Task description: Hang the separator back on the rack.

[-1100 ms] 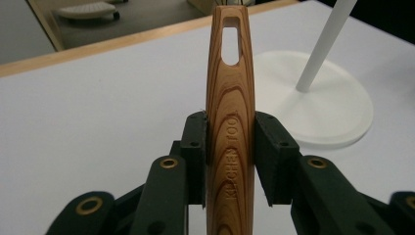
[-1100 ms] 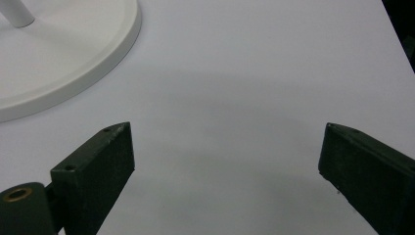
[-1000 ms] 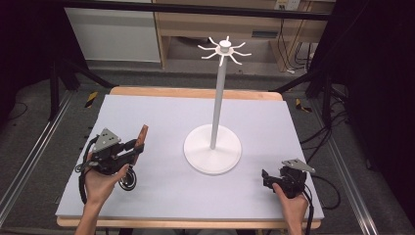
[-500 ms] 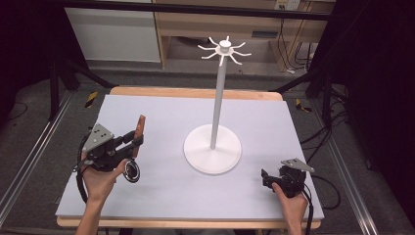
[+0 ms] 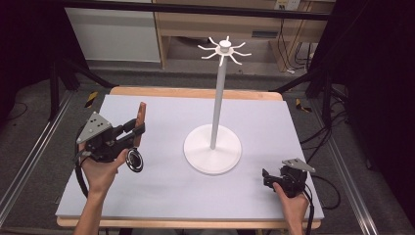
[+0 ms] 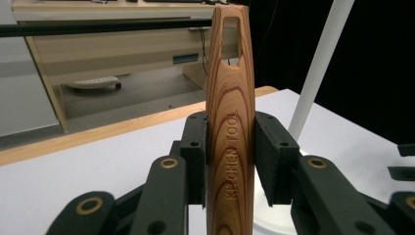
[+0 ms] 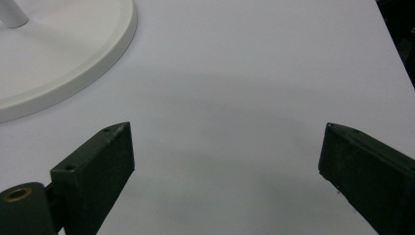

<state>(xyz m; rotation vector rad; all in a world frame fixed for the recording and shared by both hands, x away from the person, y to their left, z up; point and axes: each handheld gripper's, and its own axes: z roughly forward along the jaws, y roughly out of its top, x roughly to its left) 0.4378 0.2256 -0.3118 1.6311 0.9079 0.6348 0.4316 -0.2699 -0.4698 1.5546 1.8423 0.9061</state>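
at the left side of the table, the left gripper is raised off the surface in the person's left hand, with its jaws pointing toward the centre of the table. the two black jaws are closed against the flat sides of a wooden kitchen tool, which stands upright between them; both pads press on the handle, just below the oval hanging hole near its upper end. the words "kitchen tool" run along the wood grain. a cable trails from the gripper body down past the wrist. in the high view the wooden kitchen tool rises above the jaws, well apart from the white stand, whose round base sits at the centre of the table and whose pole carries a ring of hooks at the top. at the right front of the table, the right gripper rests low near the surface in the right hand; its jaws stand wide apart with only bare table between them, and the stand base lies near.
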